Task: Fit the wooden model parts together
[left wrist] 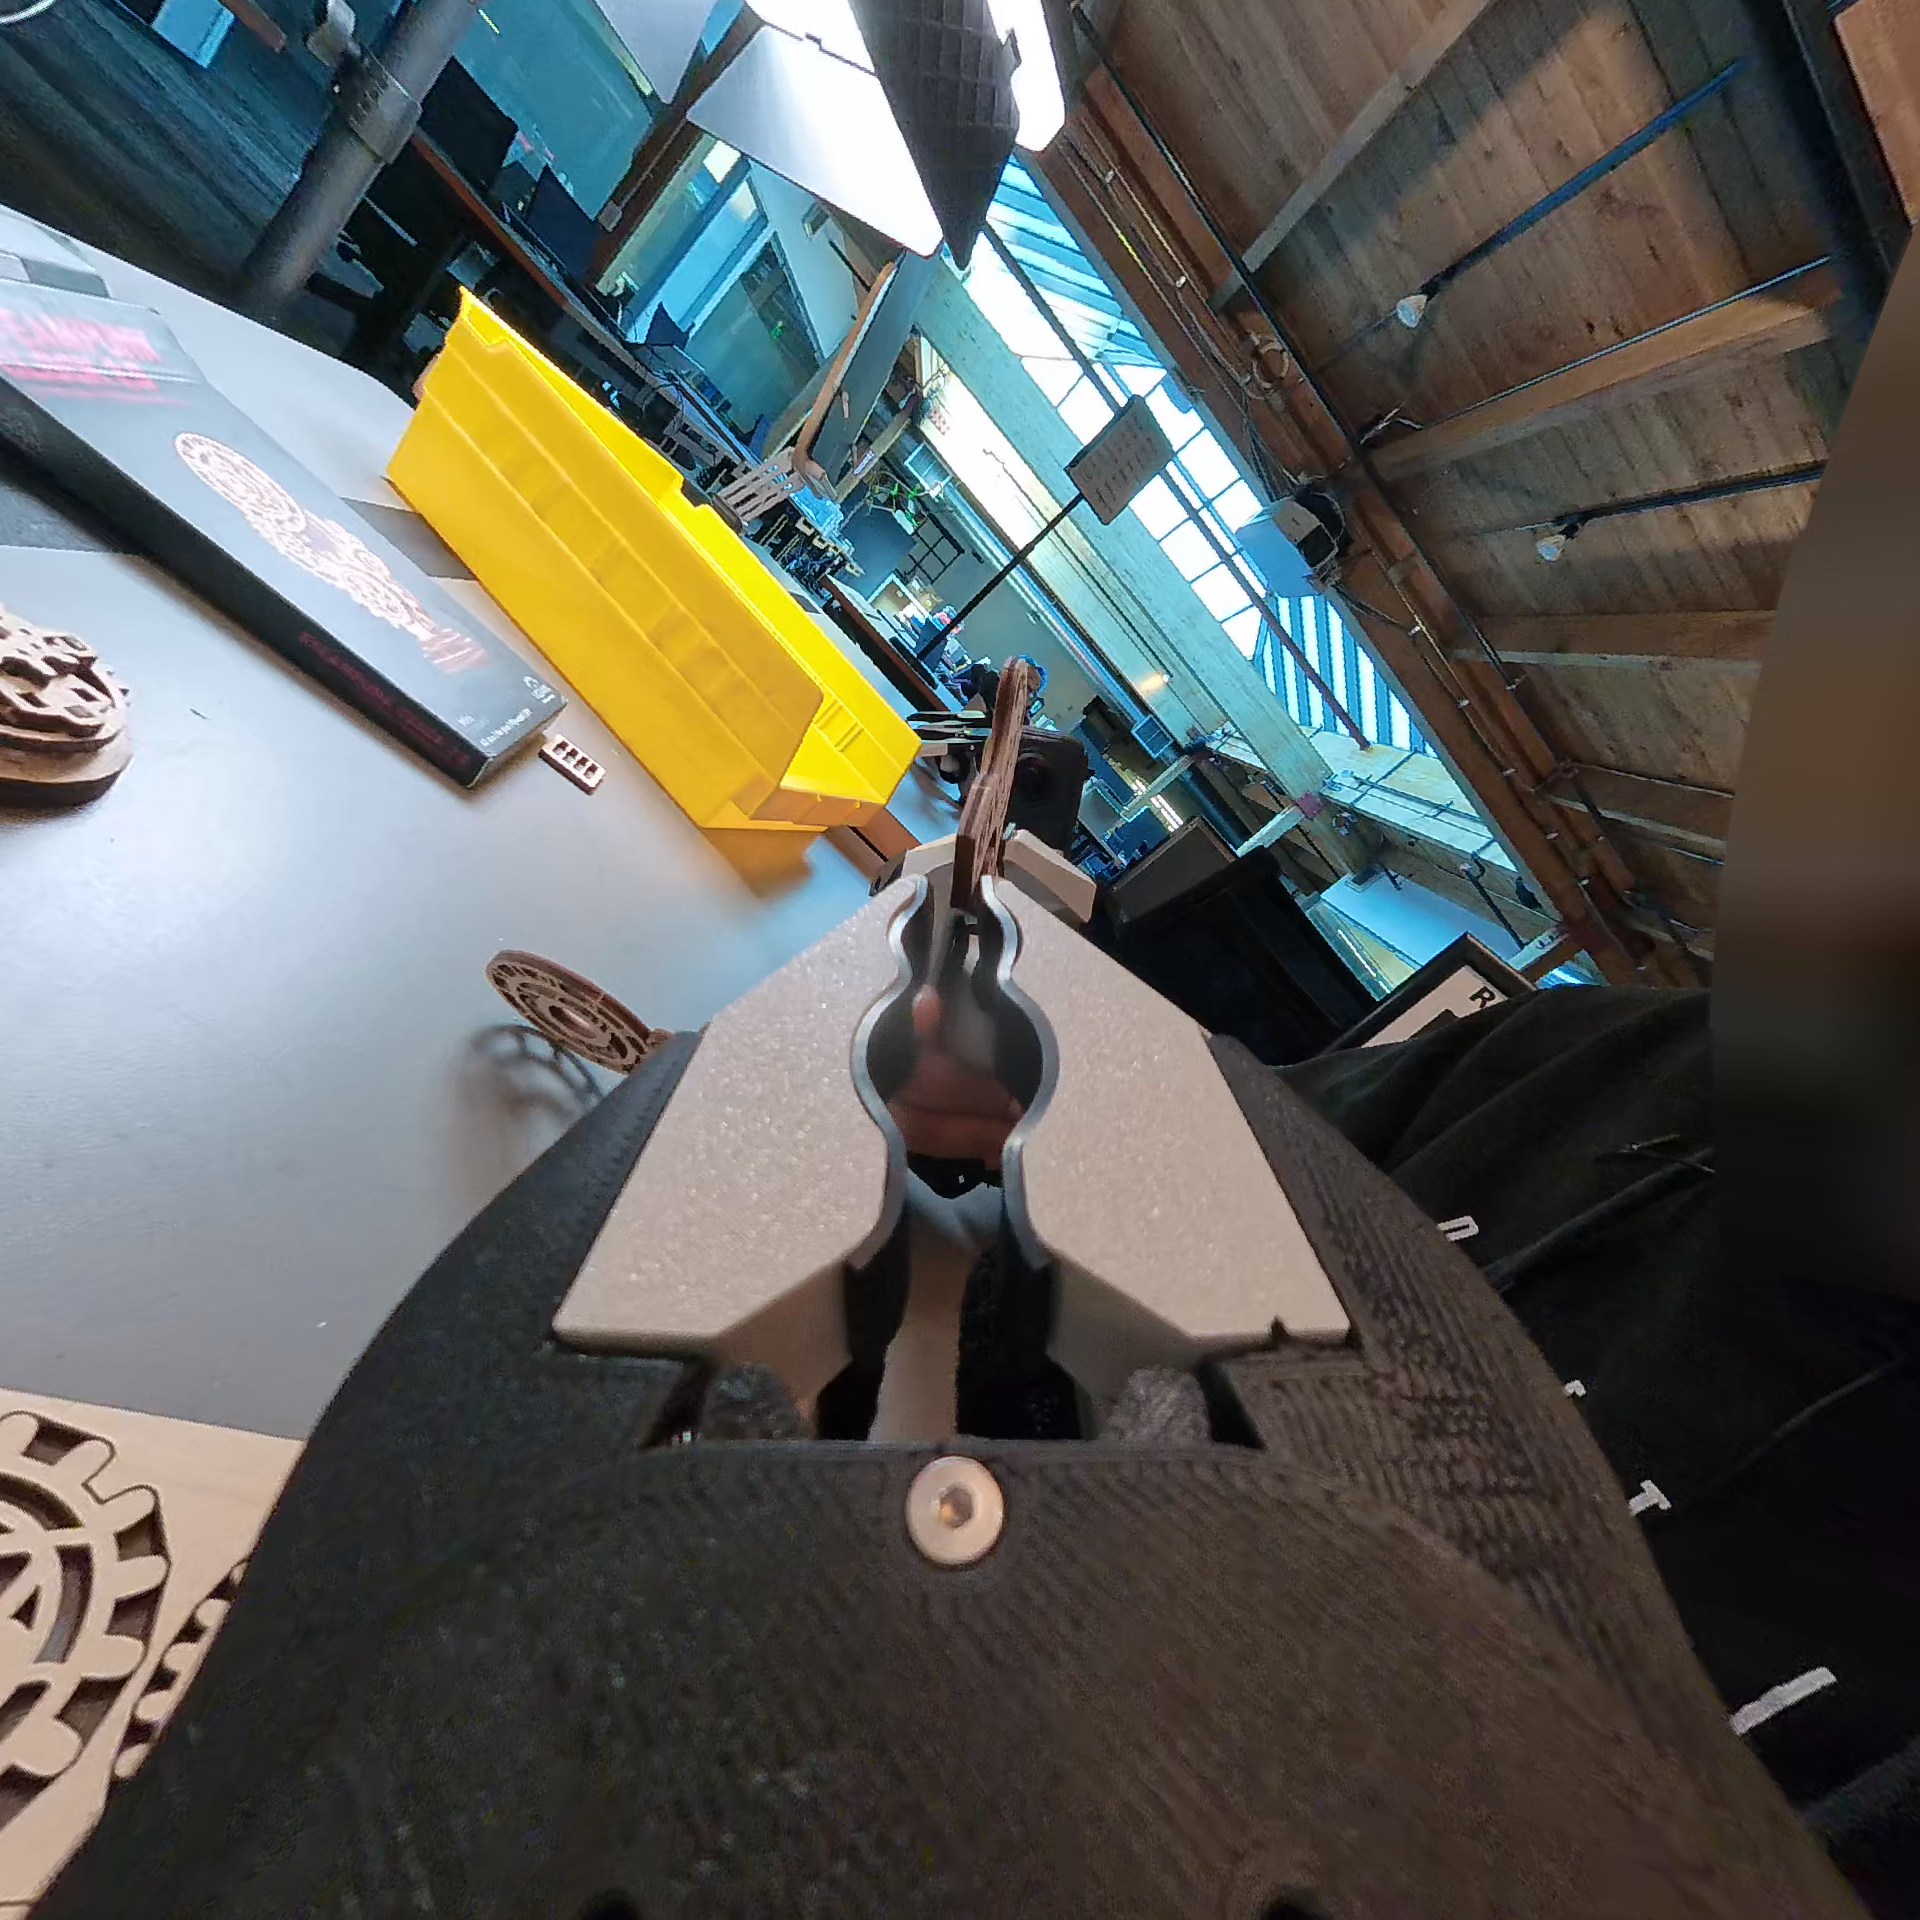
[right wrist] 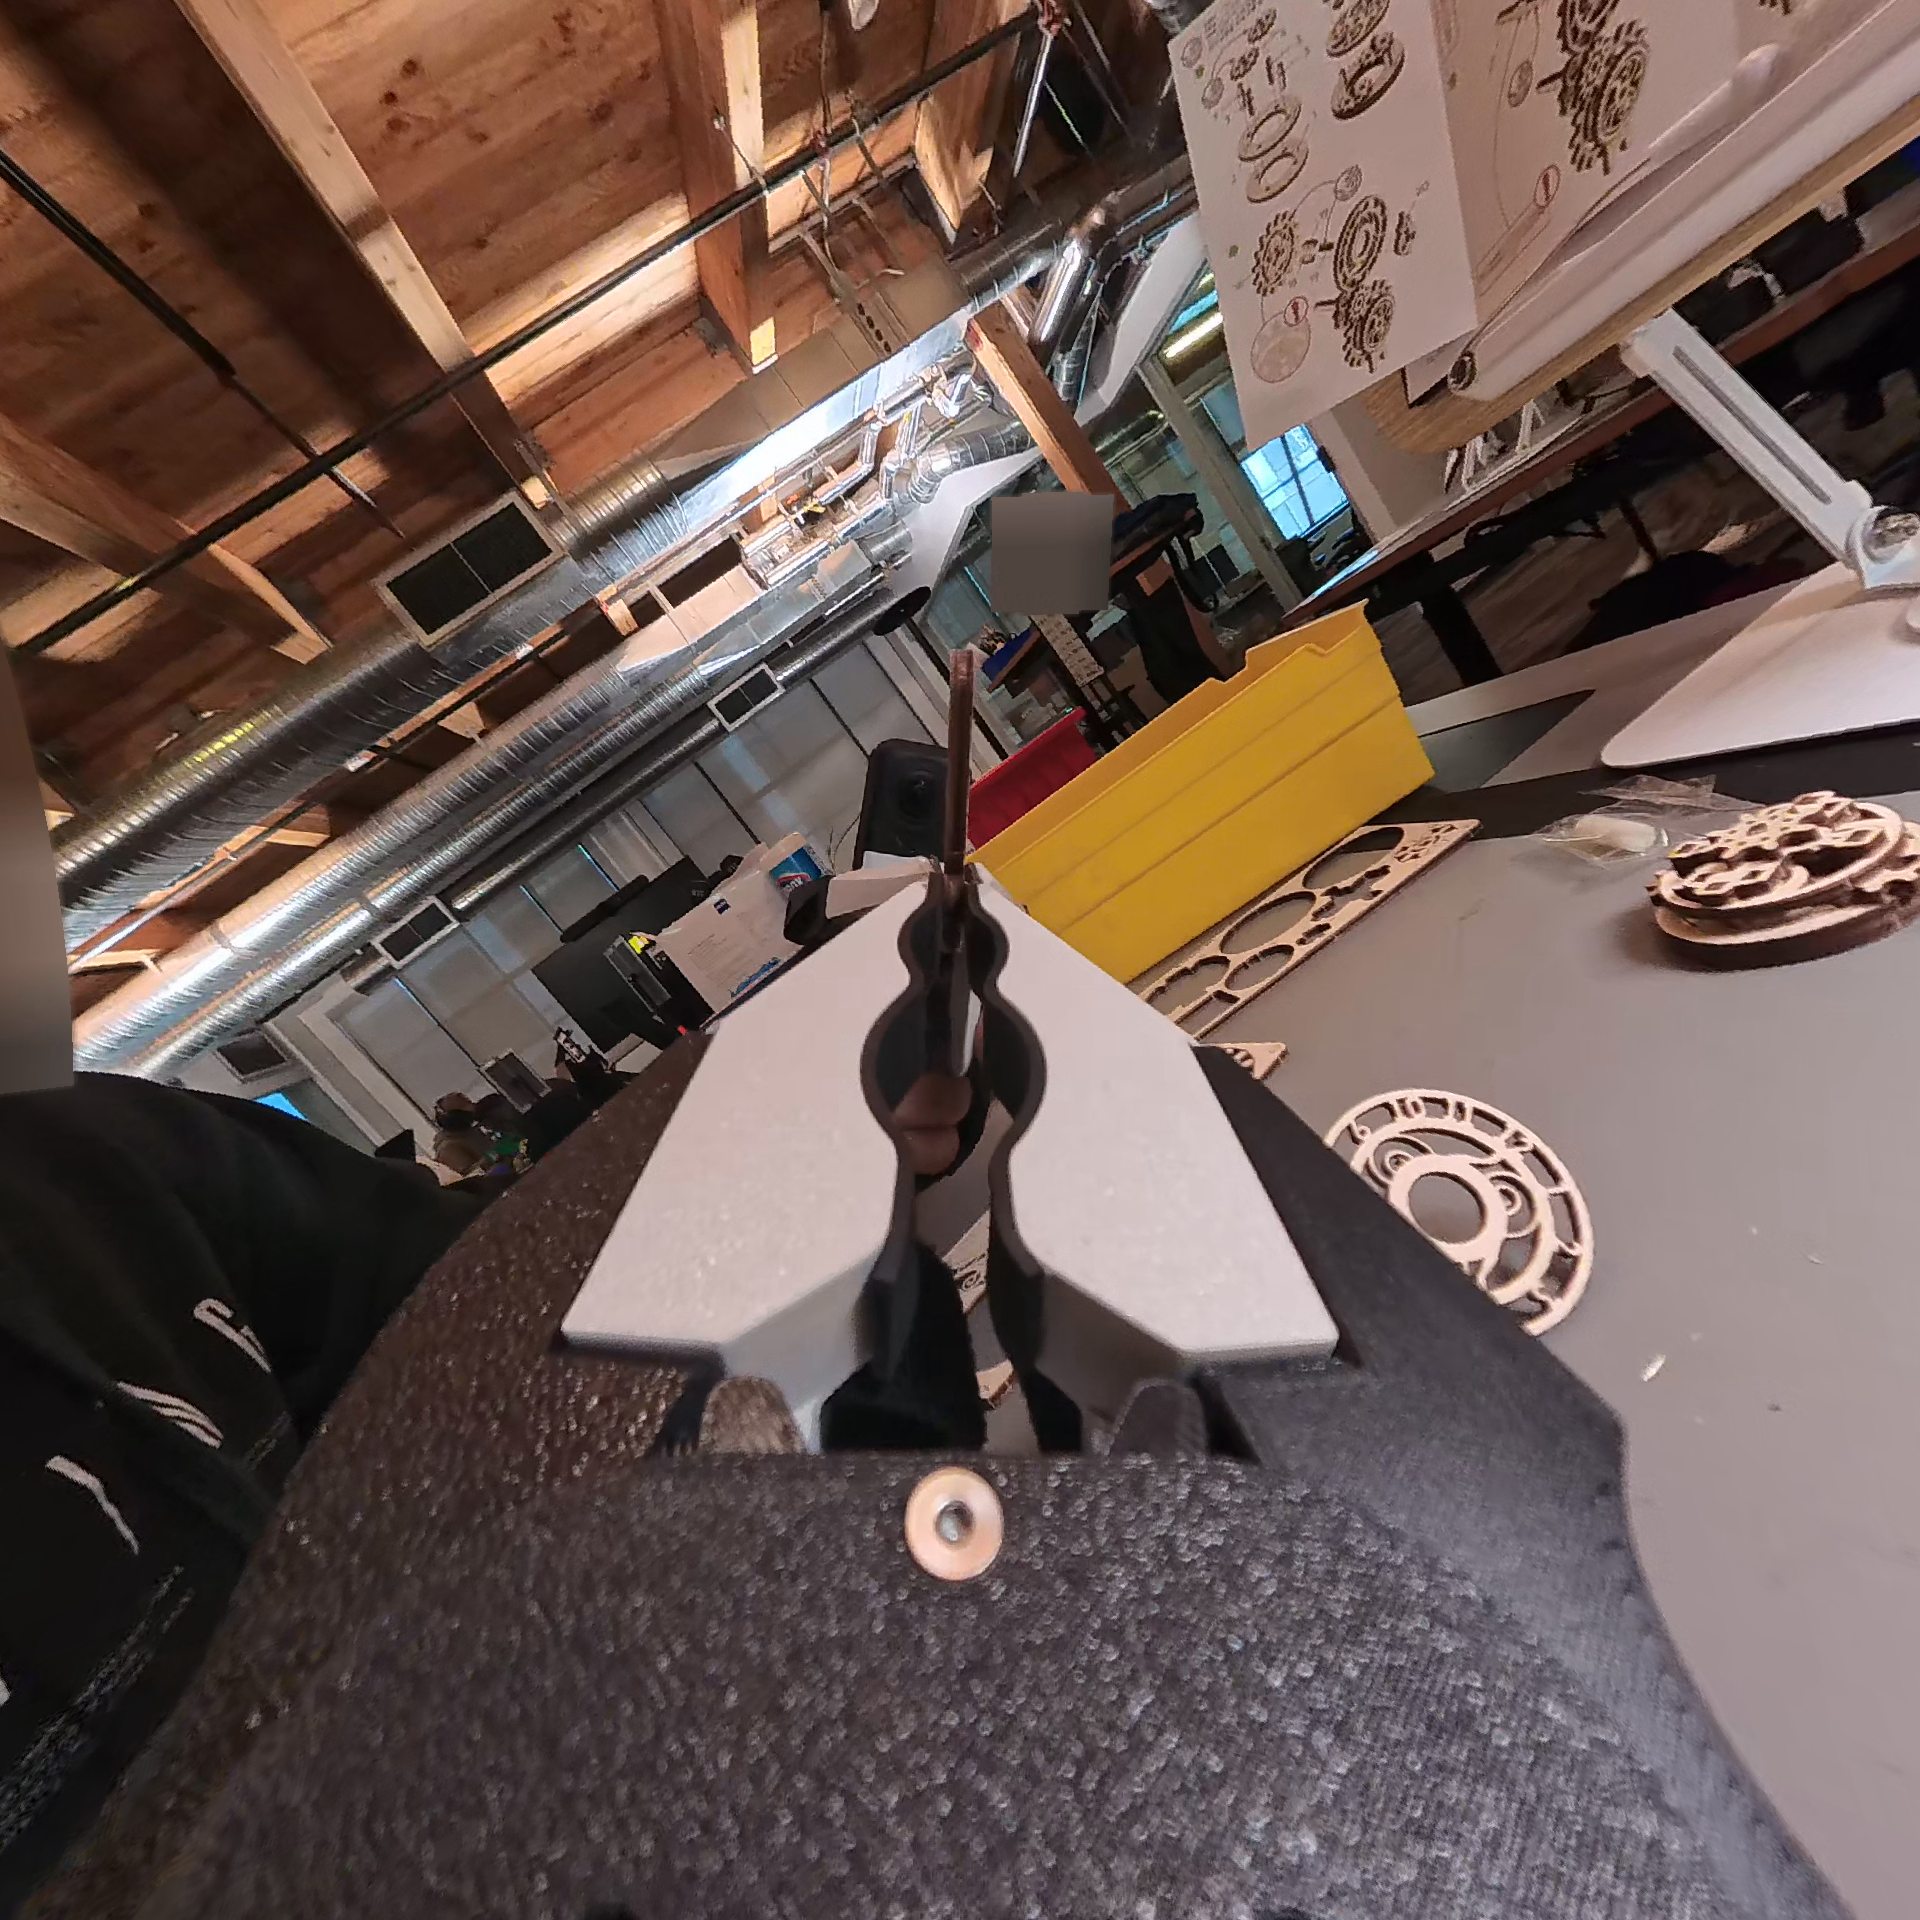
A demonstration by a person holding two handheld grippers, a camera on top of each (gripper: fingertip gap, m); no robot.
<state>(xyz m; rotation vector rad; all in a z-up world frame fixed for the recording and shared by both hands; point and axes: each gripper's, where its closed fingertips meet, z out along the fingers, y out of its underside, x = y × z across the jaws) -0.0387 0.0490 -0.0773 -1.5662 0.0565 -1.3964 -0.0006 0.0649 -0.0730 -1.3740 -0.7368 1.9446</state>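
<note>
My left gripper point(left wrist: 961, 896) is shut on a thin dark wooden gear part point(left wrist: 995, 764), held upright in the air and seen almost edge-on. My right gripper point(right wrist: 951, 883) is shut on the same kind of thin wooden part point(right wrist: 961, 753), also edge-on; it looks like one piece held from both sides. The two grippers face each other: the right gripper point(left wrist: 1044, 862) shows just beyond the part in the left wrist view, and the left gripper point(right wrist: 868, 894) shows beyond it in the right wrist view. A round wooden disc point(left wrist: 571, 1013) point(right wrist: 1465, 1205) lies on the grey table.
A partly built wooden model point(left wrist: 52, 707) point(right wrist: 1787, 883), a yellow bin point(left wrist: 644, 582) point(right wrist: 1216, 821), a black box point(left wrist: 260, 540), a small wooden piece point(left wrist: 571, 764) and punched-out wooden sheets point(left wrist: 83, 1558) point(right wrist: 1299, 925) lie on the table. An instruction sheet point(right wrist: 1330, 187) hangs above. A person's black clothing point(left wrist: 1558, 1143) is close by. The tips of one gripper are about 5 cm away from the tips of the other. From either gripper's tips it is about 20 cm to the partly built wooden model point(left wrist: 52, 707). My right wrist view point(right wrist: 1710, 883) looks at it from another angle.
</note>
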